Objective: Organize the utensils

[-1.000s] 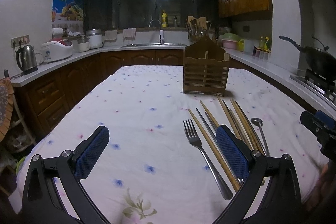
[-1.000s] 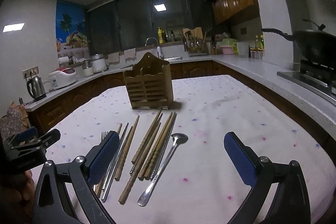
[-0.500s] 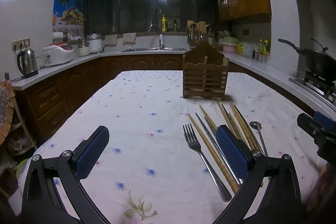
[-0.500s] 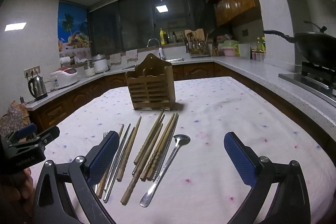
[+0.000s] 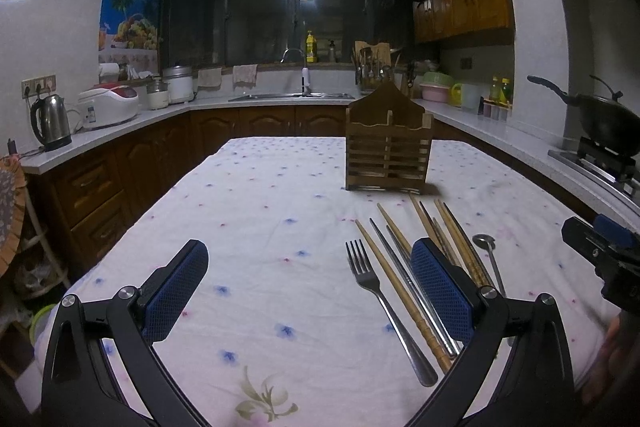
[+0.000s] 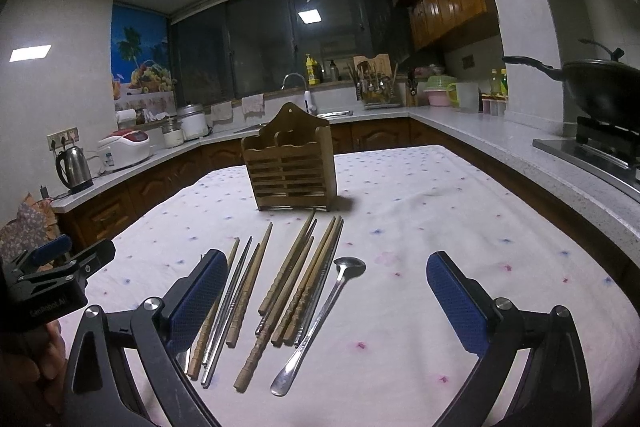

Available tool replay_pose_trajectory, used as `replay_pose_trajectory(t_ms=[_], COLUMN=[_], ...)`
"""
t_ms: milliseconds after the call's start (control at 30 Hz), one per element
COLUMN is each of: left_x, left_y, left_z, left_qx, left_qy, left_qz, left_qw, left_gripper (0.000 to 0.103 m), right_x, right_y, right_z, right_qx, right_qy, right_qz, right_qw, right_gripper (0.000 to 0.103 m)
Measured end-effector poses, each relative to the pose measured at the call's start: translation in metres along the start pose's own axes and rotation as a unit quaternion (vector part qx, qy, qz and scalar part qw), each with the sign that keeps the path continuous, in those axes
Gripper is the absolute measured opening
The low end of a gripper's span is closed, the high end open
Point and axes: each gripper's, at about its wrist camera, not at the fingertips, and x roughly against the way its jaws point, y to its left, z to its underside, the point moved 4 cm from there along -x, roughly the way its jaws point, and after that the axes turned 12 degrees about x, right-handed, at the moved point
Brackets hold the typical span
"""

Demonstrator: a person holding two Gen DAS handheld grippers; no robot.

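Two blue-padded fingers of the left gripper (image 5: pixel 310 291) fill the bottom of the left wrist view, spread wide with nothing between them, hovering over the flowered tablecloth (image 5: pixel 256 211). Under the finger at 4 o'clock lie the utensils: a fork (image 5: pixel 378 297) at the left of the row, then wooden chopsticks (image 5: pixel 394 279) and metal chopsticks (image 5: pixel 404 267), and a spoon (image 5: pixel 489 253) at the right end. The wooden holder (image 5: pixel 387 157) stands upright at 1 o'clock, beyond the tips of the chopsticks, with nothing seen in its compartments. The right gripper's body shows at the 3 o'clock edge. Against the picture of a second ago, the holder sits lower and nearer the centre and the far counter looks more level, so the camera has tipped up a little; the utensils lie in the same order.

In the right wrist view the right gripper (image 6: pixel 326 291) is likewise wide apart and holds nothing. Chopsticks fan out from 7 o'clock to the centre, partly hidden by the left-hand finger (image 6: pixel 198 295); the spoon lies bowl-up just right of them, handle toward 6 o'clock. The holder stands at 12 o'clock, close behind the chopstick tips. The left gripper's black body is at 9 o'clock. Compared with a second ago the holder and utensils appear a little nearer the middle; the fork, glimpsed then beside the left-hand finger, is now hidden behind it.
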Motion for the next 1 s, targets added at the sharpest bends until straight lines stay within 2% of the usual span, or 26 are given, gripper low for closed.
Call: replay_pose_trajectory(t_ms=[600, 833, 933, 1000], left_x=[-0.004, -0.023, -0.038, -0.051], left_y=[0.001, 0.009, 0.009, 0.009], left_z=[0.001, 0.005, 0.004, 0.003], left_qx=[0.002, 0.01, 0.009, 0.015], left_qy=[0.012, 0.049, 0.076, 0.102], left_qz=[0.001, 0.0, 0.0, 0.009], left_qw=[0.9999, 0.9988, 0.9971, 0.9946], left_gripper=[0.103, 0.103, 0.103, 0.099], right_x=[-0.004, -0.014, -0.024, -0.032], right_y=[0.002, -0.003, -0.005, -0.009], right_z=[0.0, 0.002, 0.001, 0.001], right_qx=[-0.005, -0.022, -0.03, -0.044], right_qy=[0.009, 0.029, 0.049, 0.065], right_qz=[-0.01, -0.03, -0.046, -0.063], right_qw=[1.0, 0.999, 0.997, 0.995], right_gripper=[0.101, 0.101, 0.1, 0.099])
